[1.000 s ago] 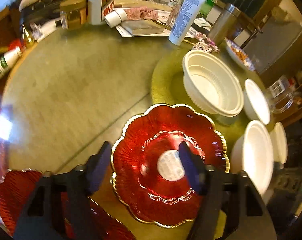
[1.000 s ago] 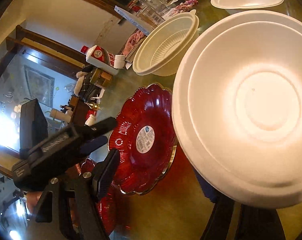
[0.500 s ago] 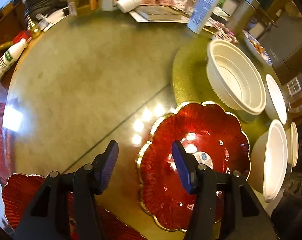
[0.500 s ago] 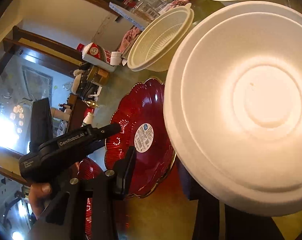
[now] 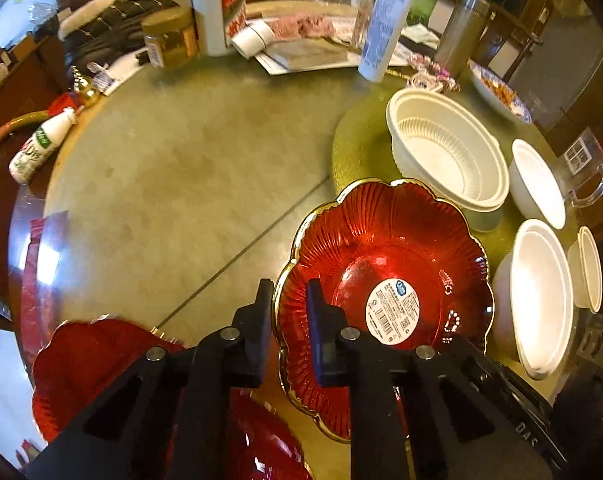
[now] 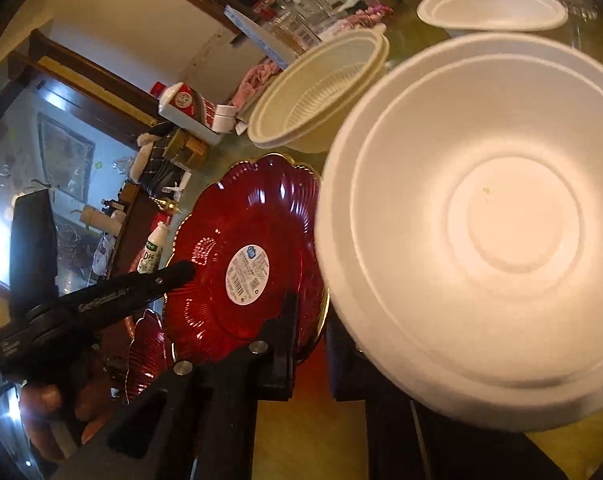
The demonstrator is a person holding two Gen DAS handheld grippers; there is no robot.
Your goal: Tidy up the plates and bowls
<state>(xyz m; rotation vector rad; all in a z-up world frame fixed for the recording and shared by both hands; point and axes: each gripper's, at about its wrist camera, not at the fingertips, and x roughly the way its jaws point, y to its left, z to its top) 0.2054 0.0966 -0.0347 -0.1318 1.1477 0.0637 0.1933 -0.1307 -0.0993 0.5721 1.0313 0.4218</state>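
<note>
At six o'clock, left gripper (image 5: 287, 320) pinches the red plate (image 5: 385, 264) rim; right gripper (image 6: 307, 344) pinches the white bowl (image 6: 481, 232) rim. Lift each level, slowly.

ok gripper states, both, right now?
Left gripper: shut on the rim of the red plate.
Right gripper: shut on the rim of the white foam bowl.

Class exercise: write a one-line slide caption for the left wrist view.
Left gripper clamps the gold rim of a red scalloped plate, beside white foam bowls on a cluttered round table.
</note>
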